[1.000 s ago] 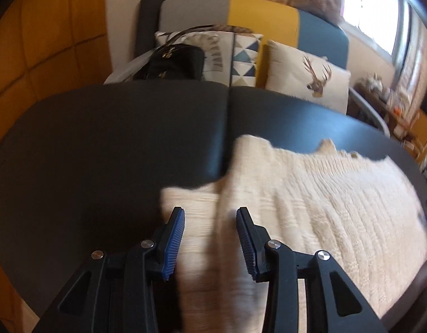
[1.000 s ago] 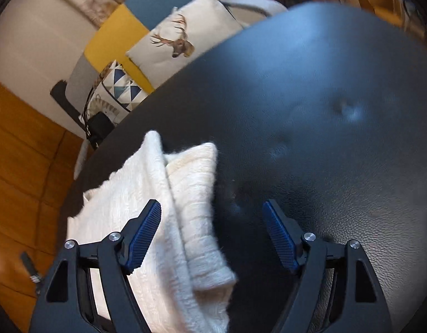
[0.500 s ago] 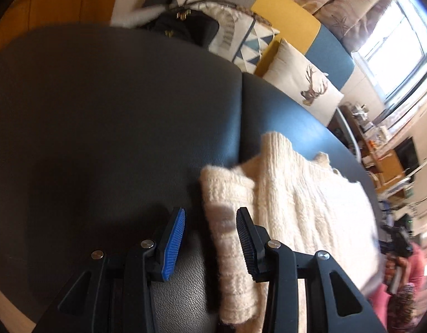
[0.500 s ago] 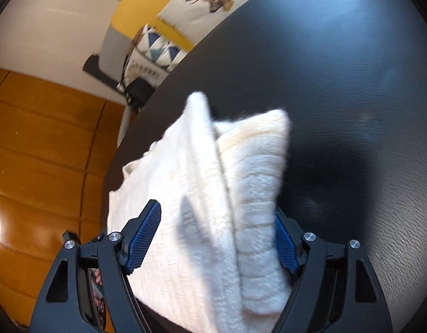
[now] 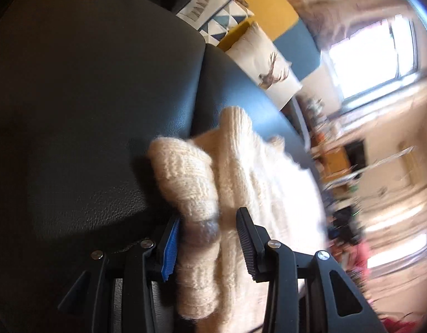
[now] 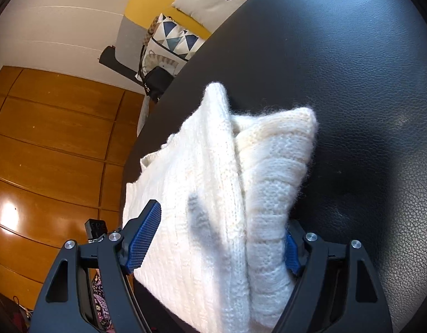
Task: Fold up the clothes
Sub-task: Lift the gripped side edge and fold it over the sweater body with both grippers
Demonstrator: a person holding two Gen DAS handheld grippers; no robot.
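Ahead, sweater (image 6: 221, 194) edge ends; bare black cushion (image 6: 352, 83) beyond.

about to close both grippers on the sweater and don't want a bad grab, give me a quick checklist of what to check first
1. Cream knitted sweater lies between the fingers of the right hand-held gripper: ok.
2. Rolled sweater edge lies between the fingers of the left hand-held gripper: ok.
3. Right jaws stand apart, ready to close: ok; the right pad is half hidden by knit, so contact there: cannot tell.
4. Left jaws stand apart; whether the pads already press the knit: cannot tell.
5. Sweater rests on the black leather surface, nothing else on it nearby: ok.
6. Layers aligned under the fold: cannot tell.
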